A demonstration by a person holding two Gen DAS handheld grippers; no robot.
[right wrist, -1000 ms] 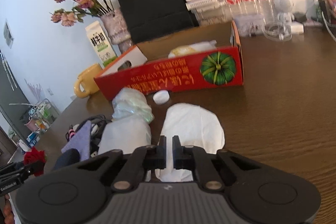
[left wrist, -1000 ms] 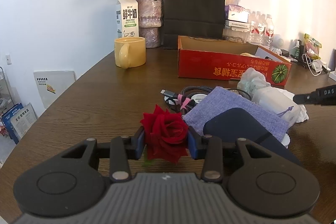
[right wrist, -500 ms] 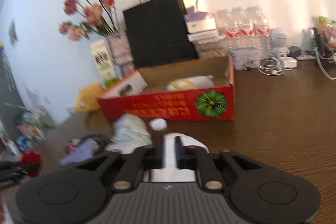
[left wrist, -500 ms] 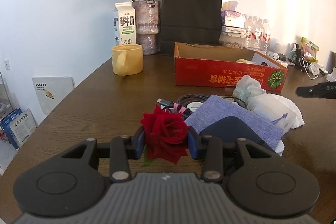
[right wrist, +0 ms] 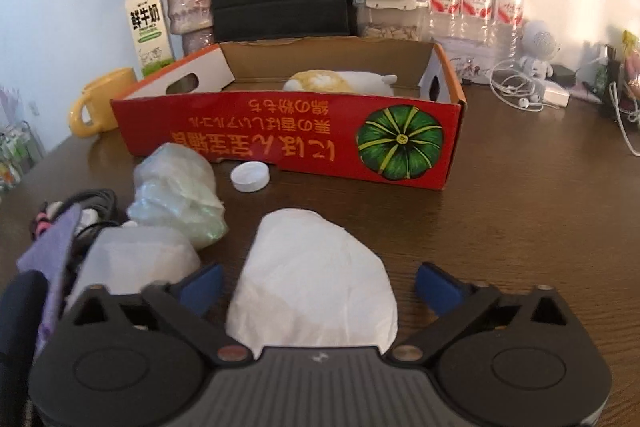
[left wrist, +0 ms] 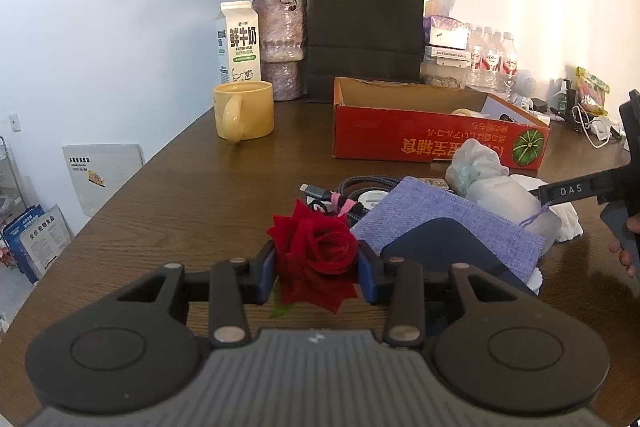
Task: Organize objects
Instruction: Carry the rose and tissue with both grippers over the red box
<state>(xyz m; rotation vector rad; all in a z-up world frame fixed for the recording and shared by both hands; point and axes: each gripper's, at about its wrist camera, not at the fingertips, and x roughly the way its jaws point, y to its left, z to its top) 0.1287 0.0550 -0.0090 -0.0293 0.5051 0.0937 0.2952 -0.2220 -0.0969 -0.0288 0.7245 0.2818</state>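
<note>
Left gripper (left wrist: 317,269) grips rose (left wrist: 316,255); right gripper (right wrist: 318,285) just spread over tissue (right wrist: 316,283)

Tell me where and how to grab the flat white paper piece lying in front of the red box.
Grip the white paper piece across its near, wider end, coming down from above. It lies flat on the table, so pinch an edge. The right gripper, jaws just opened wide, already straddles it.

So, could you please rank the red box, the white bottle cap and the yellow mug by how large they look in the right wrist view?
1. red box
2. yellow mug, partly hidden behind the box
3. white bottle cap
</note>
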